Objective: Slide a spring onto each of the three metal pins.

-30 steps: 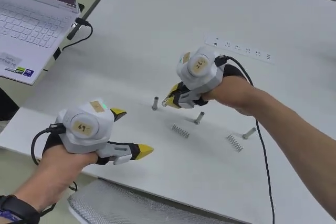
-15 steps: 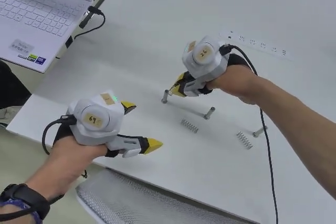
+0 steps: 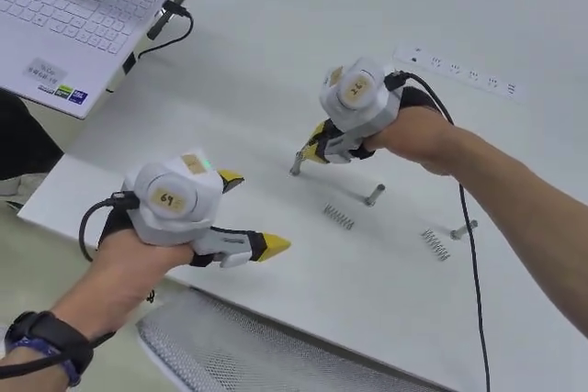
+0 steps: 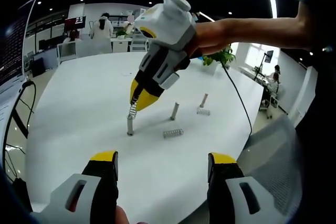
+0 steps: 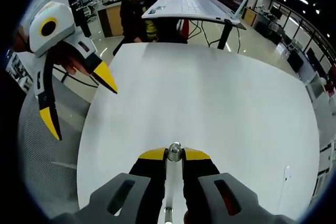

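White table (image 3: 266,34), silver pins (image 3: 374,195), grey springs (image 3: 338,217), yellow-tipped black jaws, silver laptop (image 3: 64,16)

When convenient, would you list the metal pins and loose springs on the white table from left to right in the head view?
Short upright metal pin → loose coiled metal spring → second metal pin → second loose spring → third metal pin.
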The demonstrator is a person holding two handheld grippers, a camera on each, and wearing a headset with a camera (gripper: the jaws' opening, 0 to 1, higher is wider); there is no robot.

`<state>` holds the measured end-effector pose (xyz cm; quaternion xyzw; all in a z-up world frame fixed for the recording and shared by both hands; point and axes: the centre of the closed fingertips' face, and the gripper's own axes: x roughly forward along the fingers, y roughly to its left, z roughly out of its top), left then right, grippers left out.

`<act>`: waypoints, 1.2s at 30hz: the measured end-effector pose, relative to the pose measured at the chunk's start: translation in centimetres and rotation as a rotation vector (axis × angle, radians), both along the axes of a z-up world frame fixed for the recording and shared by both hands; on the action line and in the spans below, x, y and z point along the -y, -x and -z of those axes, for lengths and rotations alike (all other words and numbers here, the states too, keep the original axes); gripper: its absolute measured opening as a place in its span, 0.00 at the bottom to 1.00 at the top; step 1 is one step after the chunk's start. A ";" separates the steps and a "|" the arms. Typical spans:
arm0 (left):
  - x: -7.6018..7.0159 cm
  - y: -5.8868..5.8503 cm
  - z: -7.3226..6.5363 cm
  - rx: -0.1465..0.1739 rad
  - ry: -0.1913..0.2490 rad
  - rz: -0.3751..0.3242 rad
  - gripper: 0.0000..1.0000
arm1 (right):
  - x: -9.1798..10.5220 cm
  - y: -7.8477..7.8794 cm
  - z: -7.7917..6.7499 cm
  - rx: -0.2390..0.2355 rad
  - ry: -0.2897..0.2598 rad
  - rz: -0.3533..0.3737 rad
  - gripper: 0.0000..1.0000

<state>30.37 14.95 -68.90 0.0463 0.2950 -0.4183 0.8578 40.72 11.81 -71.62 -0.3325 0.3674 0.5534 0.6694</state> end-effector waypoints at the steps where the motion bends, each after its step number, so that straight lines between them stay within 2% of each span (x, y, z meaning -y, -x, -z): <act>1: 0.0 0.0 -0.1 0.001 0.003 -0.003 0.66 | 0.0 0.0 0.0 0.000 0.000 -0.001 0.09; 16: 0.4 -0.2 -0.6 -0.003 0.033 -0.021 0.65 | -0.5 0.0 0.3 -0.010 0.008 -0.020 0.09; 31: 0.3 -0.5 -1.4 0.010 0.027 -0.019 0.65 | -1.2 0.4 1.0 -0.025 0.020 -0.041 0.09; 36: 0.5 -0.7 -1.7 0.018 0.024 -0.013 0.66 | -1.0 0.4 1.8 -0.031 0.038 -0.052 0.09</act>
